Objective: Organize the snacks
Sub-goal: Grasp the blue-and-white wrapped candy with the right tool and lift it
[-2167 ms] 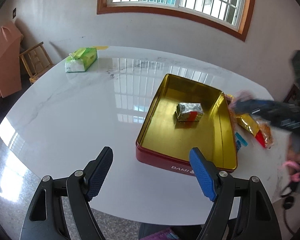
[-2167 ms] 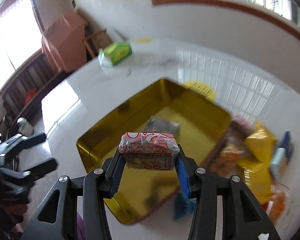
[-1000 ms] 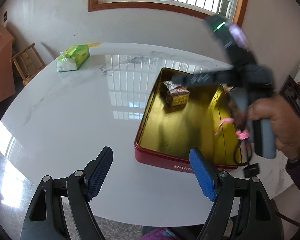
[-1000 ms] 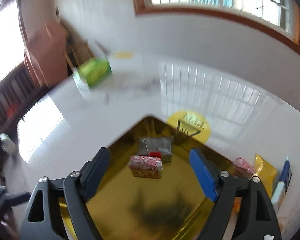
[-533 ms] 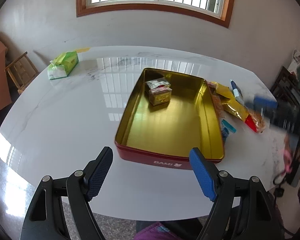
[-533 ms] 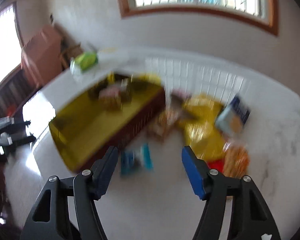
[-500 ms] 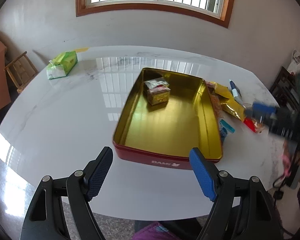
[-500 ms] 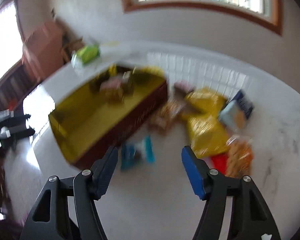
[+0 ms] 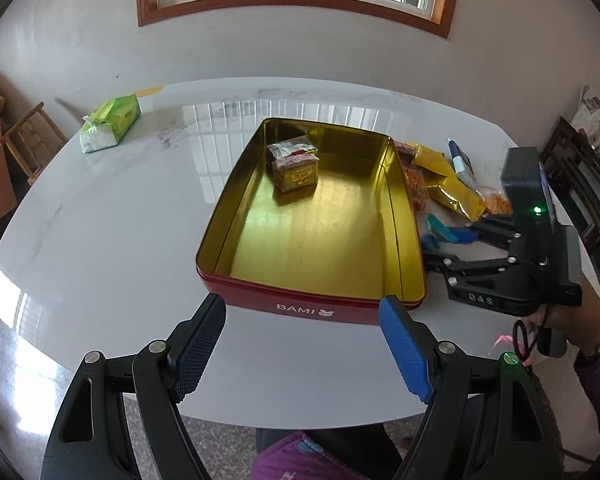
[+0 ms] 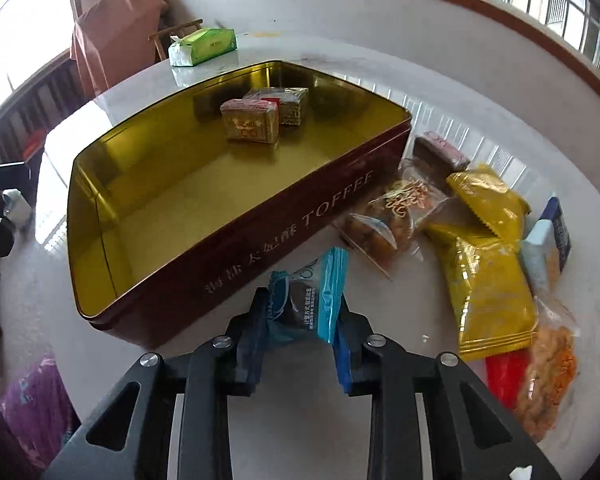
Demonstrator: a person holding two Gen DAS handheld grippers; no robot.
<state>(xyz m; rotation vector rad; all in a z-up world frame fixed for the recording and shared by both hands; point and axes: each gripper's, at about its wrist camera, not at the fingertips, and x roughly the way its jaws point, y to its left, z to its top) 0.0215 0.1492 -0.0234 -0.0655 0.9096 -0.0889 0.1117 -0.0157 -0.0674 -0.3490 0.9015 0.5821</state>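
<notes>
A red tin (image 9: 312, 309) (image 10: 236, 240) with a gold inside lies on the white table. Two wrapped square snacks (image 9: 295, 168) (image 10: 252, 120) sit side by side at its far end. My right gripper (image 10: 300, 316) is shut on a blue-wrapped snack (image 10: 312, 300) on the table beside the tin's long side; in the left wrist view that right gripper (image 9: 436, 244) reaches in from the right. My left gripper (image 9: 300, 344) hangs open and empty in front of the tin's near wall.
Loose snacks lie to the right of the tin: yellow packets (image 10: 488, 264), a clear bag of brown pastry (image 10: 388, 216), an orange crisp bag (image 10: 548, 376) and a blue-white pack (image 10: 548, 240). A green tissue pack (image 9: 110, 128) sits at the table's far left. A person's hand (image 9: 572, 320) holds the right gripper.
My right gripper left the tin, swung down to the right over the loose snacks and shut on the blue-wrapped snack. The second square snack now lies in the tin. The left gripper stayed open.
</notes>
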